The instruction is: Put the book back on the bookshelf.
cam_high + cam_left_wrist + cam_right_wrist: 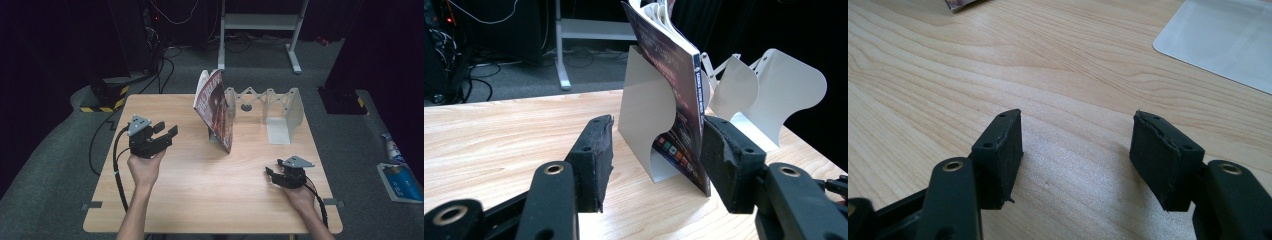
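Left gripper (pixel 166 133) gapes near glossy book (pixel 216 109) on white rack (pixel 280 107).

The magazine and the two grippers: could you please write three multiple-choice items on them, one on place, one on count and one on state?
1. What does the magazine lean against?
A. the white expandable bookend rack
B. a cardboard box
C. the left gripper

2. How many magazines stand on the table?
A. three
B. one
C. none

3. How are the jaws of the right gripper?
A. shut on the magazine
B. shut empty
C. open, empty

Answers: 1 A, its cover rests on the rack's end plate; 2 B, a single one shows; 3 C, bare wood lies between the pads.
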Available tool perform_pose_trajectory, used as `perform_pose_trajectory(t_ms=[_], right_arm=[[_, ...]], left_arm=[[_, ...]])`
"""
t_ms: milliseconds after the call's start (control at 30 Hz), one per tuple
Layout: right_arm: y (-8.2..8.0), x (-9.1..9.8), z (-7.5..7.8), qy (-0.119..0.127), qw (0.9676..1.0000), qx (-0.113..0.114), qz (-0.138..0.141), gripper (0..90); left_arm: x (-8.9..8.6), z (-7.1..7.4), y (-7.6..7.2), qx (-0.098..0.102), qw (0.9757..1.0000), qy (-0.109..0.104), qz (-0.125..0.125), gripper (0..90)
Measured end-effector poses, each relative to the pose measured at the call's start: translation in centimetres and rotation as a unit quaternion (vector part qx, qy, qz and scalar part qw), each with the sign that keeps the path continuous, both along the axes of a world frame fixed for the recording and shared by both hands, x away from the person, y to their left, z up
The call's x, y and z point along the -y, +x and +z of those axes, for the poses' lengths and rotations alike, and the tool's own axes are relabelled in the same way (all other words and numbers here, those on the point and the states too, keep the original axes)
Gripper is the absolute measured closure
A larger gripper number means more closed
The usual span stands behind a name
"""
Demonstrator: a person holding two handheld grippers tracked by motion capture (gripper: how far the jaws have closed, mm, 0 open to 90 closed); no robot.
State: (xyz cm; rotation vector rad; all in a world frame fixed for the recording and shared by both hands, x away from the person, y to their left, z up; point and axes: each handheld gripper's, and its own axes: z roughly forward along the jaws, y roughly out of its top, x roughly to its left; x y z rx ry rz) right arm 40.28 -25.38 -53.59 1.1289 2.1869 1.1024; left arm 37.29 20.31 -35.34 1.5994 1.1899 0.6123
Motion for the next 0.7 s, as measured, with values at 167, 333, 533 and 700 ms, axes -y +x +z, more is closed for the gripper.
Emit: perform_pose_trajectory(t_ms=[167,333,533,700], right_arm=[[0.0,0.0,0.0,0.000,1.0000,0.001,0.000,37.8],[0.0,0.0,0.0,0.000,1.0000,0.000,0.000,37.7],[0.0,0.0,0.0,0.000,1.0000,0.000,0.000,37.7],[0.0,0.0,0.0,0.000,1.0000,0.000,0.000,37.7]], left_arm=[[0.3,-0.4,-0.2,-0.002,1.0000,-0.002,-0.005,46.8],[0.4,-1.0,-0.4,-0.007,0.9999,0.007,-0.005,46.7],[0.3,-1.5,-0.7,-0.010,0.9999,0.006,-0.005,46.7],[0.5,-1.8,-0.8,-0.011,0.9999,0.005,-0.007,46.7]])
